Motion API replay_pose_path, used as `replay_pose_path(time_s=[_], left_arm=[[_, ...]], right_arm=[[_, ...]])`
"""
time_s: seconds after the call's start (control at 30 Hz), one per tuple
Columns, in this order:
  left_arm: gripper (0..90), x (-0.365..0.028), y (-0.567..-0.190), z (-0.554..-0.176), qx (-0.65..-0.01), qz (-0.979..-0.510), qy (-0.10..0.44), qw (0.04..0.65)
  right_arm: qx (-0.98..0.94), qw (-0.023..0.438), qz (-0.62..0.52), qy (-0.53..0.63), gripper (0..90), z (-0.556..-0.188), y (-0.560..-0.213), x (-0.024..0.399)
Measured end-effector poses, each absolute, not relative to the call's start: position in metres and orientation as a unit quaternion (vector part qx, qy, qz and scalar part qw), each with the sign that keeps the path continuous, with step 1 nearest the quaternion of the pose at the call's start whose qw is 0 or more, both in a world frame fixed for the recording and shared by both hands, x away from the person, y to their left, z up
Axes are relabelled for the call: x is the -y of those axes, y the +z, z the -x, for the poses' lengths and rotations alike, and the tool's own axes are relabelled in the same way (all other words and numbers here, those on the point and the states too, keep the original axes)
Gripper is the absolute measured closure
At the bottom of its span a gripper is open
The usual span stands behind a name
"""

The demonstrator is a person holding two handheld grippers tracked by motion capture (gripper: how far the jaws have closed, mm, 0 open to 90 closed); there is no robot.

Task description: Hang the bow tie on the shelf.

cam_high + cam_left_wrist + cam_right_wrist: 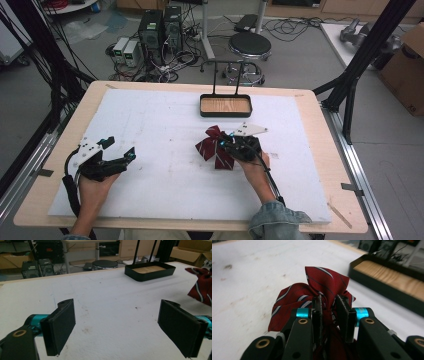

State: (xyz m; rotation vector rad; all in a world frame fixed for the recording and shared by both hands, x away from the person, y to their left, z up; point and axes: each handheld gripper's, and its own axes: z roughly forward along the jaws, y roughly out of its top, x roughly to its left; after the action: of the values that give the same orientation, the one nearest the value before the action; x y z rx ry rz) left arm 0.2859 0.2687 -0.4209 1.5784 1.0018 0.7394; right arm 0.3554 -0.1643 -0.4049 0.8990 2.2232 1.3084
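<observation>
A dark red bow tie with pale stripes point(214, 146) is lifted a little off the white mat, right of the middle. My right gripper point(223, 142) is shut on the bow tie point(317, 292) at its bunched centre, the pads point(342, 315) pinching the cloth from both sides. In the left gripper view the bow tie point(202, 286) shows at the right edge. My left gripper point(118, 148) stands at the left of the mat, held in a hand. Its jaws are wide apart, and between its pads point(61, 326) there is bare mat; the left gripper point(117, 330) is open.
A black tray with a wooden floor and a tall wire handle point(225, 113) stands at the back of the mat point(165, 130), beyond the bow tie; its near wall point(147, 275) also shows from the left. The mat lies on a wooden table point(320, 150). Computers, cables and a stool are on the floor behind.
</observation>
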Motion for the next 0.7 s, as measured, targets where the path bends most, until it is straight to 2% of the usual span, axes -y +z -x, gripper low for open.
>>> replay_pose_path(time_s=[0.33, 0.7], left_arm=[[14.9, -0.269, -0.421, -0.286, -0.42, -0.663, 0.309, 0.537], [14.9, -0.269, -0.422, -0.287, -0.422, -0.661, 0.311, 0.537]], right_arm=[[-0.766, 0.228, -0.339, 0.496, 75.7, -0.371, -0.368, 0.186], [-0.746, 0.247, -0.347, 0.512, 75.7, -0.398, -0.342, 0.206]])
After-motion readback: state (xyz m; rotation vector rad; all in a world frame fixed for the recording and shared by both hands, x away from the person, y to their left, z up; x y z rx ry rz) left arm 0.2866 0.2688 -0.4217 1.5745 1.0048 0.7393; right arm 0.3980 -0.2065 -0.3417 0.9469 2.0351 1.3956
